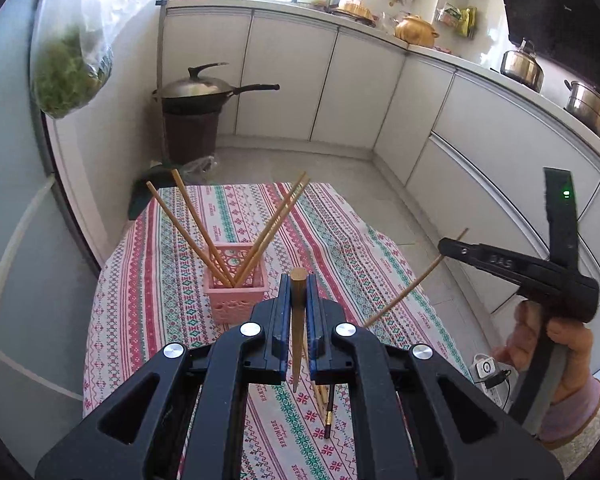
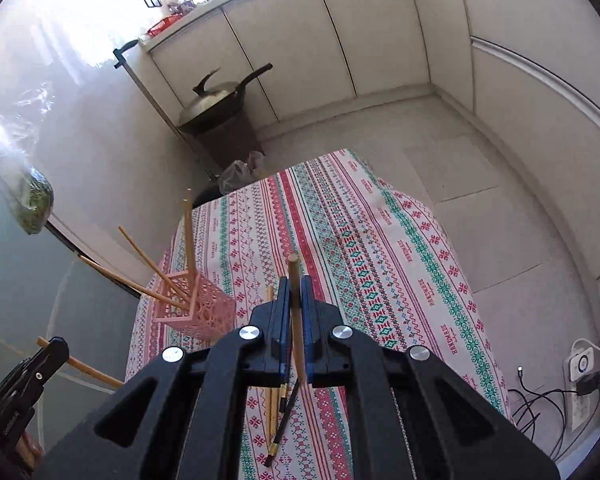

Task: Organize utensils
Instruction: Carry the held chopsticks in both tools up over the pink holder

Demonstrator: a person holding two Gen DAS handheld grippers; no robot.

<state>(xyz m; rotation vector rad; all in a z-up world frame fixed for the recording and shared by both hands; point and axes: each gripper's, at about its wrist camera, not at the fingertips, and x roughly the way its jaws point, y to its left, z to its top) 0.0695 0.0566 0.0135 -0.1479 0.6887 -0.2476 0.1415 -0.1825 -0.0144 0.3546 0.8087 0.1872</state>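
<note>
A pink lattice holder (image 1: 236, 288) stands on the patterned tablecloth (image 1: 340, 248) with several wooden chopsticks (image 1: 198, 224) leaning out of it; it also shows in the right wrist view (image 2: 196, 312). My left gripper (image 1: 299, 280) is shut on a wooden chopstick (image 1: 298, 320), held above the cloth just right of the holder. My right gripper (image 2: 295, 284) is shut on a wooden chopstick (image 2: 296, 312) over the cloth, right of the holder. The right gripper also shows in the left wrist view (image 1: 448, 245), with its chopstick (image 1: 412, 280). Loose chopsticks (image 2: 276, 416), some dark, lie on the cloth below.
A lidded wok (image 1: 208, 90) sits on a dark bin at the far wall. White cabinets (image 1: 340, 80) line the back and right. A bag of greens (image 1: 70, 76) hangs at left. A power strip with cables (image 2: 580, 376) lies on the floor at right.
</note>
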